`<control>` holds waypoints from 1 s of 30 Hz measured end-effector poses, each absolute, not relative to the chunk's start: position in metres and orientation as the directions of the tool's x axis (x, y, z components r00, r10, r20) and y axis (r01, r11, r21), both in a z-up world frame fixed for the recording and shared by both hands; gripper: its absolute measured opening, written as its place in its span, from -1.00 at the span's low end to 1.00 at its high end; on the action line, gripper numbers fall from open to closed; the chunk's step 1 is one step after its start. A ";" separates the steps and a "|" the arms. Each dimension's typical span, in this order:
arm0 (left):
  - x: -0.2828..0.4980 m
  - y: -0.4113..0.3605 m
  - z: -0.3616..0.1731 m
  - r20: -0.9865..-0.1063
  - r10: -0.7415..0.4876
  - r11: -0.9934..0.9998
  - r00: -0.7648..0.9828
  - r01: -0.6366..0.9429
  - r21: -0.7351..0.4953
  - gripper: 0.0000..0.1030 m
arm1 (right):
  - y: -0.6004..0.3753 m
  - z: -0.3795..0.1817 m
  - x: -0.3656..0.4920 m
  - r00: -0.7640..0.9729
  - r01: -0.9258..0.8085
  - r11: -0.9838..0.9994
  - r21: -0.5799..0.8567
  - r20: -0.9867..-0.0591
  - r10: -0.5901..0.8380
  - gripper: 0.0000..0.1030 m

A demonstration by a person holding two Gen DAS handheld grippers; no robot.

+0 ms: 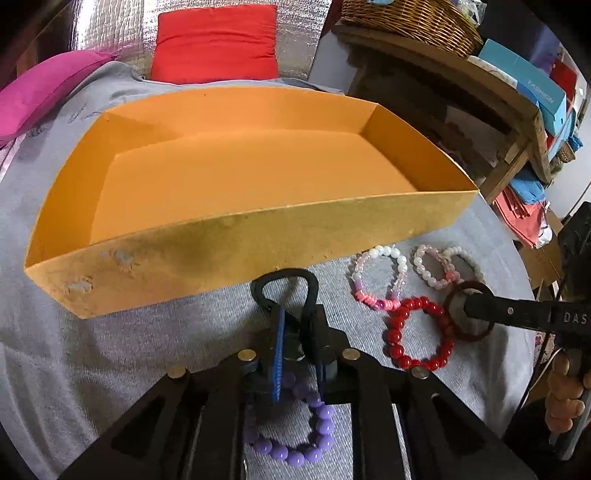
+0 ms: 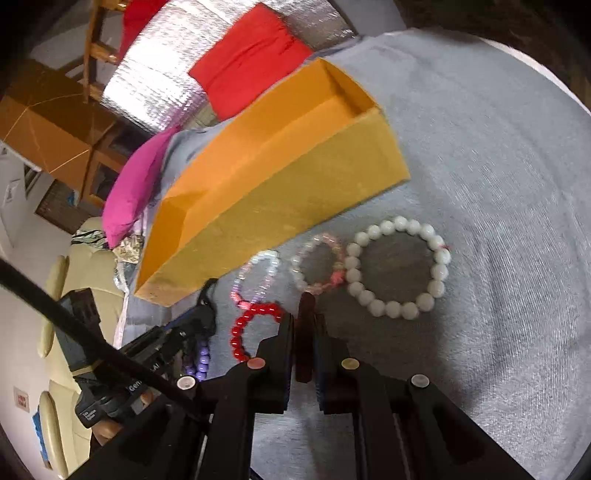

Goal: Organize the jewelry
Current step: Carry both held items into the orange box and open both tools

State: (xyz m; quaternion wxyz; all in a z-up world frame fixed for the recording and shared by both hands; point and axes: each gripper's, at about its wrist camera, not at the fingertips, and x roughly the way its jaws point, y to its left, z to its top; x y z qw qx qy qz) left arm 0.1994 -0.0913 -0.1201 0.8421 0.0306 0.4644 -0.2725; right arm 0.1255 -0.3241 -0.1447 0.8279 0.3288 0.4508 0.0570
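An empty orange box (image 1: 236,177) stands on the grey cloth; it also shows in the right wrist view (image 2: 280,192). My left gripper (image 1: 291,317) is shut on a black bangle (image 1: 284,280), held just in front of the box's near wall. A purple bead bracelet (image 1: 306,435) lies under it. My right gripper (image 2: 304,321) is shut on a dark red bangle (image 2: 306,332), seen edge-on; the same bangle (image 1: 476,332) shows in the left wrist view. A red bead bracelet (image 1: 419,334), two pink-white bracelets (image 1: 380,277) (image 1: 436,267) and a white bead bracelet (image 2: 399,267) lie on the cloth.
Red cushion (image 1: 214,44) and magenta cushion (image 1: 44,92) lie behind the box. A wooden shelf (image 1: 461,85) with a wicker basket (image 1: 410,22) and boxes stands at the right. The grey cloth (image 2: 498,184) stretches to the right of the bracelets.
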 end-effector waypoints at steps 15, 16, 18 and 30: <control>0.183 -0.082 -0.096 -0.723 -0.537 0.785 0.434 0.572 -0.240 -0.90 | -0.309 -0.115 0.120 0.684 0.083 0.785 0.613 -0.608 0.402 -0.84; 0.182 -0.080 -0.093 -0.716 -0.546 0.780 0.435 0.575 -0.246 -0.90 | -0.308 -0.113 0.120 0.690 0.080 0.786 0.613 -0.603 0.400 -0.84; 0.182 -0.074 -0.085 -0.695 -0.572 0.770 0.435 0.578 -0.271 -0.90 | -0.306 -0.108 0.121 0.706 0.067 0.782 0.620 -0.583 0.402 -0.84; 0.197 -0.044 -0.031 -0.529 -0.587 0.803 0.613 0.526 -0.282 -0.90 | -0.277 -0.055 0.140 0.834 -0.049 0.811 0.583 -0.422 0.354 -0.84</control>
